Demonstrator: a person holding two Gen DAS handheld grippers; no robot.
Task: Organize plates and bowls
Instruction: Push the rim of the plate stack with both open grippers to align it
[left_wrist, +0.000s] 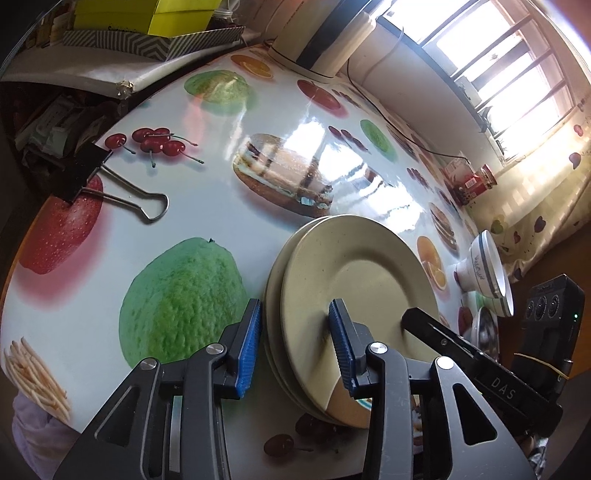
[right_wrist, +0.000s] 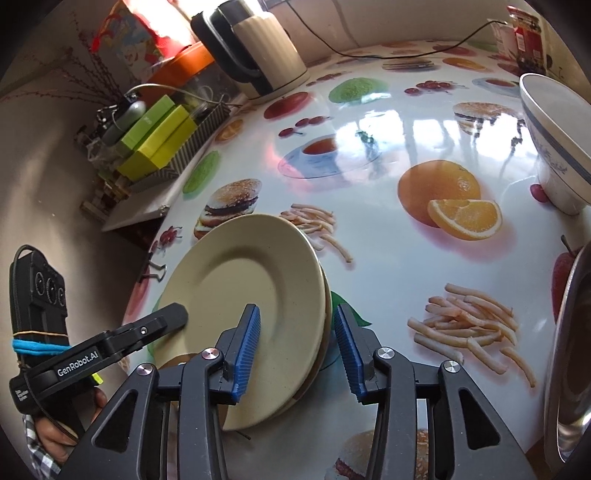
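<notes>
A stack of beige plates lies on the fruit-print table, also in the right wrist view. My left gripper is open, its blue pads straddling the stack's left rim. My right gripper is open, its pads straddling the stack's right rim. Each gripper's finger shows over the plate in the other view. A white bowl with blue bands stands to the right, also in the right wrist view. A metal bowl sits near it, at the right edge of the right wrist view.
A black binder clip lies at the table's left edge. A cream kettle with its cord stands at the back. Green boxes in a tray sit beside the table. A red jar stands at the far right.
</notes>
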